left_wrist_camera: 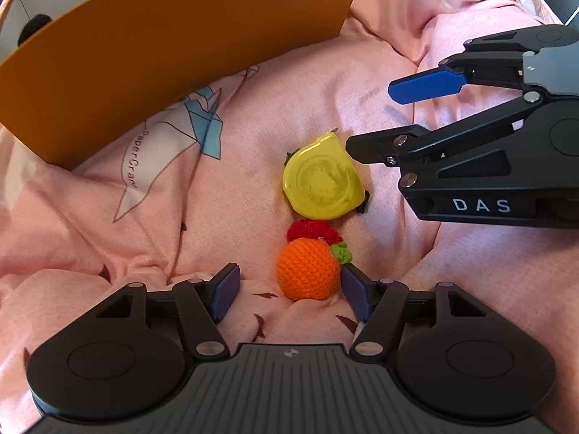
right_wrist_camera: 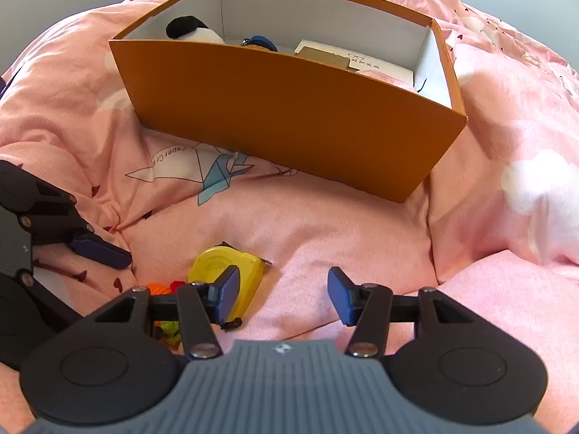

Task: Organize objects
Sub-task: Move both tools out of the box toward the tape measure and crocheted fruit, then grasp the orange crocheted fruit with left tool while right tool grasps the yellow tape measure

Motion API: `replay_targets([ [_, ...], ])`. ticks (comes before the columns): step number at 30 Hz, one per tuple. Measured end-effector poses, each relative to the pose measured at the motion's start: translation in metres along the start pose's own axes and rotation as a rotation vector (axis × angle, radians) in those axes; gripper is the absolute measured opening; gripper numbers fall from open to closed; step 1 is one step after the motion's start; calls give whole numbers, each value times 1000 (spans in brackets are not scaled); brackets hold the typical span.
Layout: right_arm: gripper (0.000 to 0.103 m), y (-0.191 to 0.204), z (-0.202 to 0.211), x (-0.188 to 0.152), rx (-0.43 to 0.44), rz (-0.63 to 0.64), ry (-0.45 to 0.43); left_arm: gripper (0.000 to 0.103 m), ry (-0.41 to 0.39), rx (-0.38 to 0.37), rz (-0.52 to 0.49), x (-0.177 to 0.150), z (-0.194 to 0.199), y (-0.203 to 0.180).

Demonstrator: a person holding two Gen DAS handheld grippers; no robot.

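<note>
- Risk, as I judge it: the left tongs (left_wrist_camera: 289,291) stand wide open and hold nothing, but the crocheted orange (left_wrist_camera: 307,269) sits off-centre between them, close against the right-hand pad with a wide gap on the other side. Closing from here could shove the soft ball sideways instead of pinching it.
- The orange touches a red crocheted piece (left_wrist_camera: 313,230), which in turn sits just beside the yellow tape measure (left_wrist_camera: 322,177). A pinch that runs too deep may catch the red piece or the green leaf and drag the wrong thing along.
- The bedspread (left_wrist_camera: 108,238) is soft and rumpled; pads pressed down hard could gather cloth with the toy.
- The right tongs (right_wrist_camera: 282,294) are open about halfway and empty. In the right wrist view the tape measure lies partly behind the left-hand pad rather than centred in the gap, so a close from here would likely clip its edge or push it toward the orange.
- Both tongs work close together beside the tape measure, so they could knock each other.
- The tape measure's smooth, rounded shell may slip out of a skewed pinch.
- The orange box (right_wrist_camera: 289,115) stands beyond the tape measure, well apart from it, open at the top and already holding several things, among them a black-and-white soft toy (right_wrist_camera: 191,30).
</note>
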State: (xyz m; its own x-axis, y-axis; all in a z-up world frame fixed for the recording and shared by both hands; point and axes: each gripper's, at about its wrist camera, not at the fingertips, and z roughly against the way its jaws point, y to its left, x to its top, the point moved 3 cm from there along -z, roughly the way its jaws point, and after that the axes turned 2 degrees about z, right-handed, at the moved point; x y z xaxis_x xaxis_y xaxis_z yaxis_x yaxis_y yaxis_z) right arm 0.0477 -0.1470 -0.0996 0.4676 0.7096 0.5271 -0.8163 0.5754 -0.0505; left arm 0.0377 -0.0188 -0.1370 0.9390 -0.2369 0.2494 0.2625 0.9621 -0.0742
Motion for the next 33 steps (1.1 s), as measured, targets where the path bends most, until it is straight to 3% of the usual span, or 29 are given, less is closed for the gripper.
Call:
replay_targets([
  [8,56,2,0,-1,-3,15,8,45,2,-65,27,-7,-1,0],
  [15,56,4,0,-2,12,20,7,43,-25,-68,75,-15,12,4],
  [20,55,8,1,0,17,30,-4,43,-85,-17,117,-18,32,14],
  [25,55,11,1,3,29,37,0,43,-138,34,205,4,41,38],
  [33,55,11,-10,8,94,-14,49,44,-129,28,254,5,30,56],
])
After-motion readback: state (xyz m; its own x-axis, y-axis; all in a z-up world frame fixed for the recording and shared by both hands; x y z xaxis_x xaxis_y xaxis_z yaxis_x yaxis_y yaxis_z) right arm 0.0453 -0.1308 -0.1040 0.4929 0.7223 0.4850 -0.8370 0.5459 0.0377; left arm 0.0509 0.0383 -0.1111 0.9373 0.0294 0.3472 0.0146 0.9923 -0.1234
